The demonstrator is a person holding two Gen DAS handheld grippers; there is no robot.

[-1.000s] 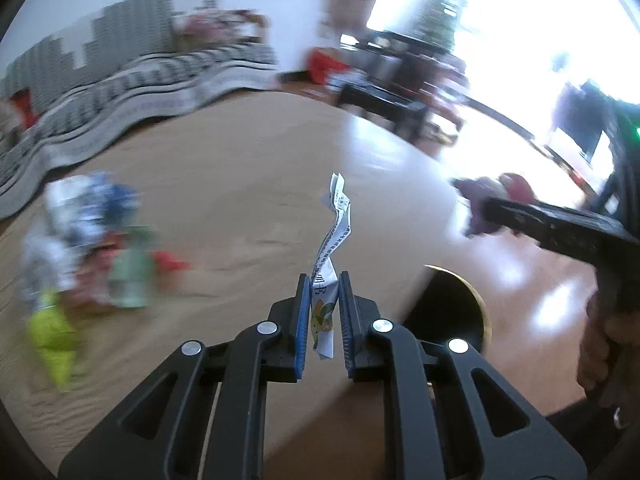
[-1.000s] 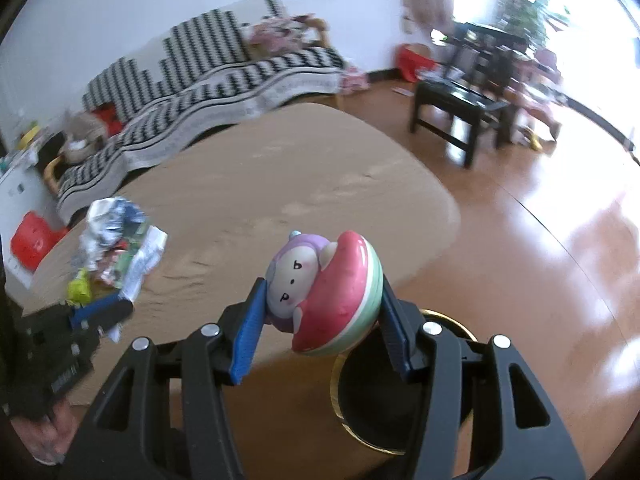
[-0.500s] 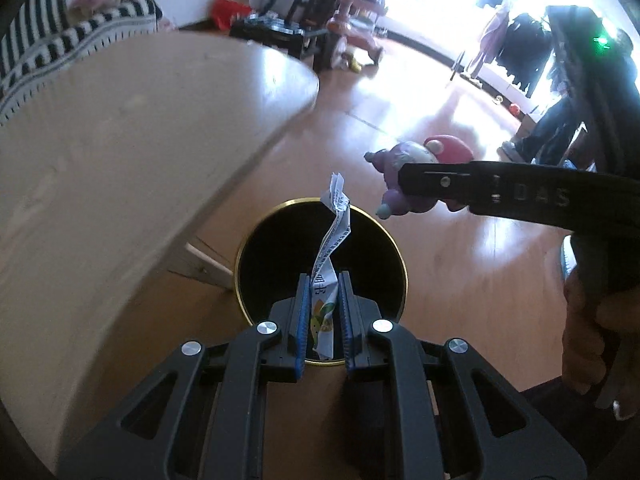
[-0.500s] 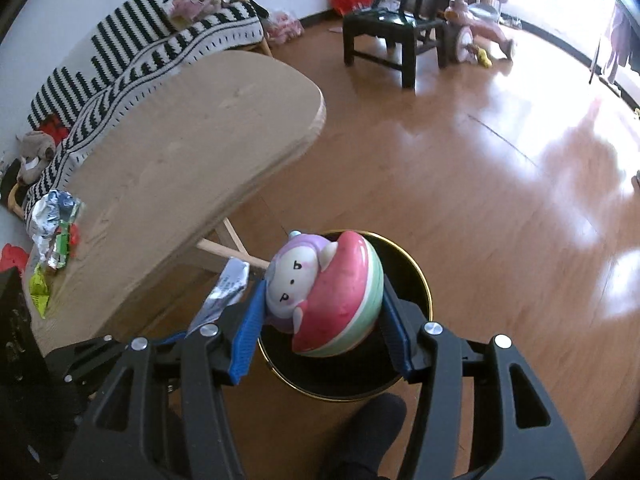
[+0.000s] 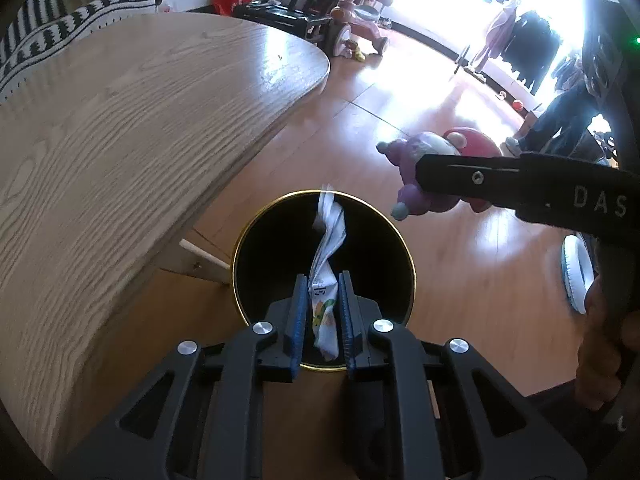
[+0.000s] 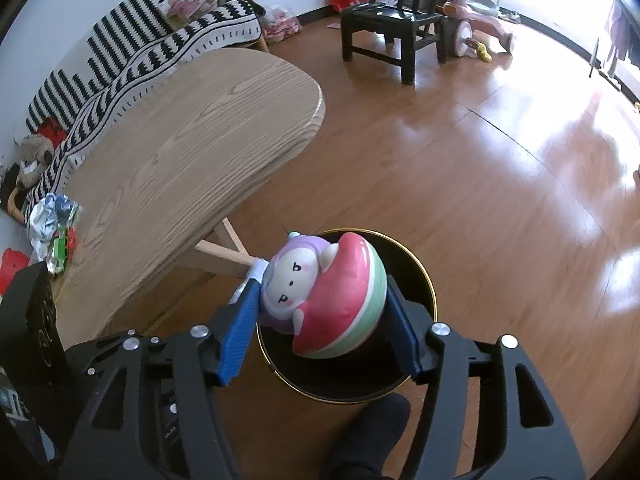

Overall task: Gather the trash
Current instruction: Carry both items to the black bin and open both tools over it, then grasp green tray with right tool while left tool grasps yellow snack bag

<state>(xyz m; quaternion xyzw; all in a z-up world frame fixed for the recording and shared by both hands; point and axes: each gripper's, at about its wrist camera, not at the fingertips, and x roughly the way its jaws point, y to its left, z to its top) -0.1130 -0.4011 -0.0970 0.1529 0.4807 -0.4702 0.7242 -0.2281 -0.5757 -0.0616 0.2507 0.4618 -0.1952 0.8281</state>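
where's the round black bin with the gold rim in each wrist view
Left wrist: round black bin with the gold rim sits lower centre, directly beyond the left gripper.
Right wrist: bin lower centre, behind the right gripper.
Shared landmark: light wooden table, left of it.

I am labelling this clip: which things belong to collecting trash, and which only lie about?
Job: wrapper in left hand-held gripper; toy in right hand-held gripper; bin; trash pile.
Lying about: table, chair, tricycle, sofa.
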